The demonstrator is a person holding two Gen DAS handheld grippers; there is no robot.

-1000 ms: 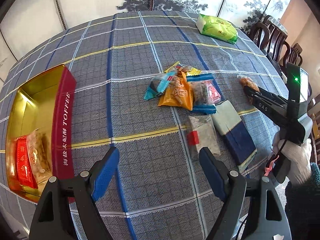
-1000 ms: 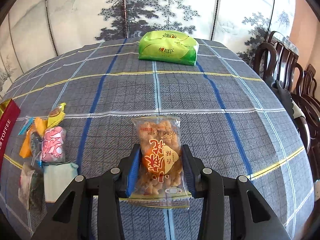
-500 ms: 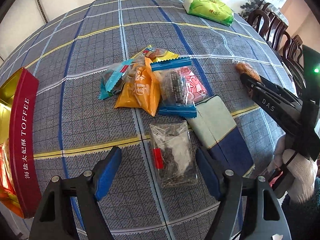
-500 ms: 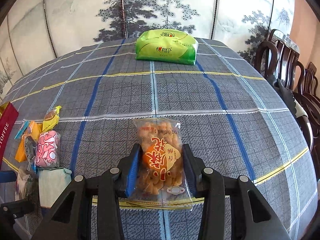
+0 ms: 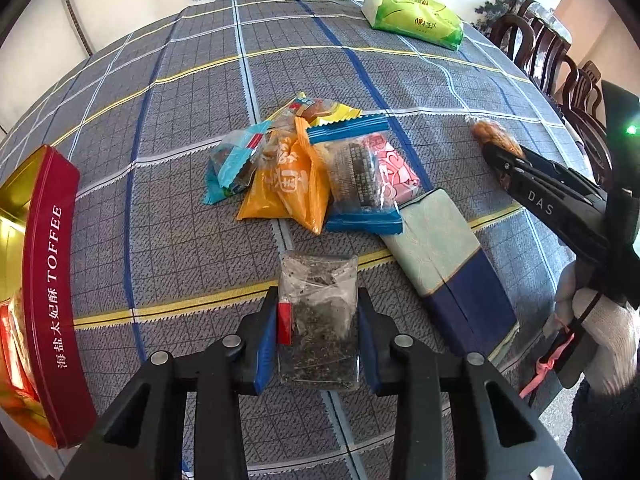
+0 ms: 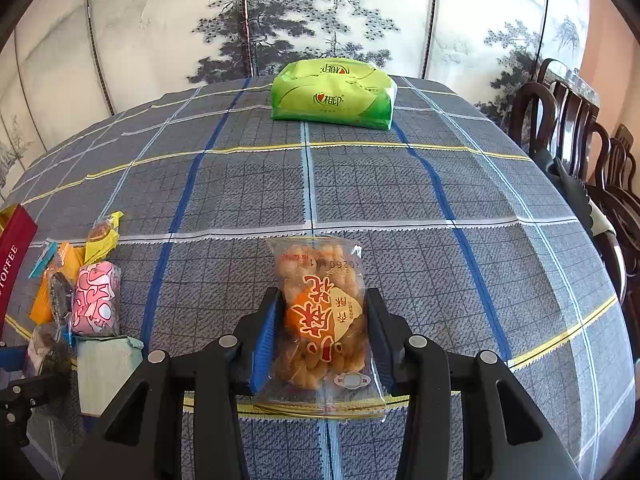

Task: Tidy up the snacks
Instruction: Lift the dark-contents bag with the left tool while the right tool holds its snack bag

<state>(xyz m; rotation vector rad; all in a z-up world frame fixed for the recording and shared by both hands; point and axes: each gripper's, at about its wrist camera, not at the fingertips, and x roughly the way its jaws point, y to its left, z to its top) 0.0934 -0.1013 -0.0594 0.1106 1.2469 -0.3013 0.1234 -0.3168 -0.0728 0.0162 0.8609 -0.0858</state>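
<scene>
My left gripper point(image 5: 318, 340) is shut on a clear packet of dark bits with a red tab point(image 5: 318, 320), low over the checked tablecloth. Beyond it lies a pile of snacks: an orange packet point(image 5: 292, 184), a blue-edged pink packet point(image 5: 368, 184), a light-blue one point(image 5: 232, 164) and a yellow one point(image 5: 324, 110). A red and gold TOFFEE tin point(image 5: 48, 280) stands open at the left with packets inside. My right gripper point(image 6: 322, 336) is shut on a clear bag of fried golden snacks point(image 6: 324, 312); it also shows at the right of the left wrist view point(image 5: 496, 144).
A pale-green and navy flat box point(image 5: 444, 256) lies right of the clear packet. A green tissue pack point(image 6: 332, 96) sits at the table's far side. Dark wooden chairs point(image 6: 580, 140) stand along the right edge. A painted folding screen stands behind the table.
My left gripper moved forward to the clear dark packet and closed its fingers on it. My right gripper stayed shut on the fried snack bag, barely shifting.
</scene>
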